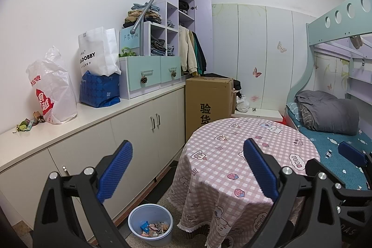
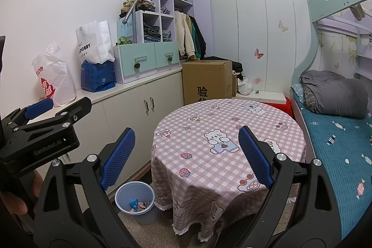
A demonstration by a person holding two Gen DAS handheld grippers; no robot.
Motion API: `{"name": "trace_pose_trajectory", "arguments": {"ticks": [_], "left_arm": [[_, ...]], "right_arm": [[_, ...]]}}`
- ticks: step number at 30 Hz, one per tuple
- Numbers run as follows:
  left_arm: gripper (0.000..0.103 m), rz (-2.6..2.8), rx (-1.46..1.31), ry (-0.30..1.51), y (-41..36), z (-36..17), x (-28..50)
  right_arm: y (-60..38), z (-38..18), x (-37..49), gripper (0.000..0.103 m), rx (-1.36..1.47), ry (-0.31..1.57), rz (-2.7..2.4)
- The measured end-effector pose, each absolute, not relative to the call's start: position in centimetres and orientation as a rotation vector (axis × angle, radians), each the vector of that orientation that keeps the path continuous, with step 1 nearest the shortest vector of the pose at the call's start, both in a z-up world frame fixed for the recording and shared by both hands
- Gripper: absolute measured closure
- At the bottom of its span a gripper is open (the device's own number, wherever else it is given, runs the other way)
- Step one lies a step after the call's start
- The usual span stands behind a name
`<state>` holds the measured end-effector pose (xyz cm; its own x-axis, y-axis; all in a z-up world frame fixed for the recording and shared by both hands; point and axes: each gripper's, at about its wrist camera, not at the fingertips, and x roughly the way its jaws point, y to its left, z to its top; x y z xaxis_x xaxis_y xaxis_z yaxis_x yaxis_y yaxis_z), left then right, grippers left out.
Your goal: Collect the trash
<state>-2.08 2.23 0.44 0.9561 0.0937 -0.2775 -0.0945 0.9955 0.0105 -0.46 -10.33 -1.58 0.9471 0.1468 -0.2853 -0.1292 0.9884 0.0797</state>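
white paper bag (image 1: 97,50): "DOBBY", start of word hidden
cardboard box (image 1: 208,101): "验货"
left gripper (image 2: 39,108) body: "GenRobot.AI"
tablecloth (image 1: 232,162): "YEAH" in speech bubble
plastic bag (image 1: 52,90): red Chinese print, "越" readable

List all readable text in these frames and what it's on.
"GenRobot.AI": left gripper body.
"DOBBY", first letters hidden: white paper bag.
"验货": cardboard box.
"YEAH": tablecloth.
Red characters on plastic bag: crumpled, only partly legible.
Blue sign on shelf: too faint.
Small print on blue bag: too small.
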Motion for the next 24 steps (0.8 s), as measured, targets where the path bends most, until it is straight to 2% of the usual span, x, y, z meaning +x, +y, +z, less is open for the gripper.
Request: {"name": "trace_pose_trajectory", "arguments": {"ticks": [24], "left_arm": [[0.009, 0.093, 0.003, 0.287, 2.49, 0.54, -1.97]], "right_arm": [[-10.26, -1.77, -0.40, 0.014, 0.058, 0.301, 0.141]]}}
